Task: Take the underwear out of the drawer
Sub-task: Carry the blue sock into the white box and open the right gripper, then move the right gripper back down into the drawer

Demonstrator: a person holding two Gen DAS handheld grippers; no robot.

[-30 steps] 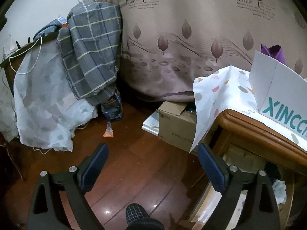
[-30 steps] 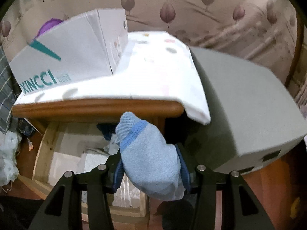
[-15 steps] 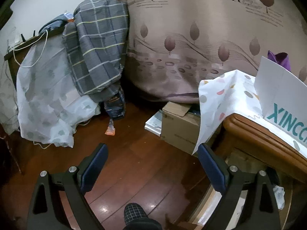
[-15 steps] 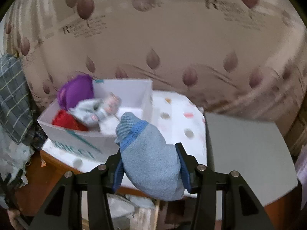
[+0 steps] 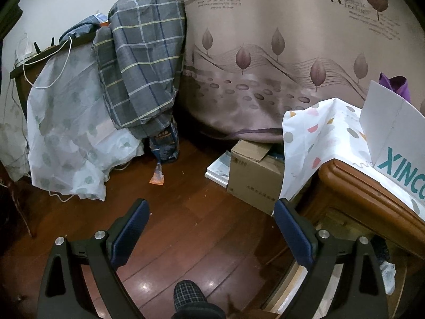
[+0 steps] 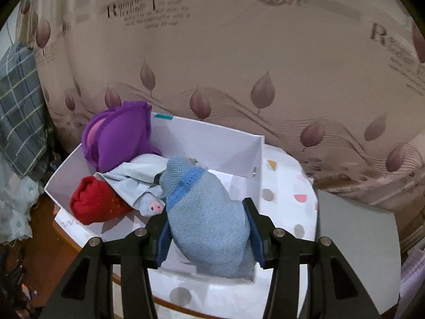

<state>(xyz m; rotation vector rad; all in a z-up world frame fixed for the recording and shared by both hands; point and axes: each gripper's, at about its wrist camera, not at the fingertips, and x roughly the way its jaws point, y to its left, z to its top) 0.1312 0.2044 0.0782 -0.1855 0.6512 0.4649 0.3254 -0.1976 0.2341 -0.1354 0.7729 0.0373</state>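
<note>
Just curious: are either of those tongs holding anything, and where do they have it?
The right tongs pinch a rolled light-blue garment across its middle. The left tongs hold nothing.

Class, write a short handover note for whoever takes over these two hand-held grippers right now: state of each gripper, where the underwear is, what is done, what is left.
Right gripper: shut on a rolled light blue underwear, held above the white box on the cabinet top.
Left gripper: open, empty, over the wooden floor.
Done: purple, red and pale patterned pieces lie in the box.
Left: release the blue roll into the box; probably check the drawer, barely visible here.
</note>
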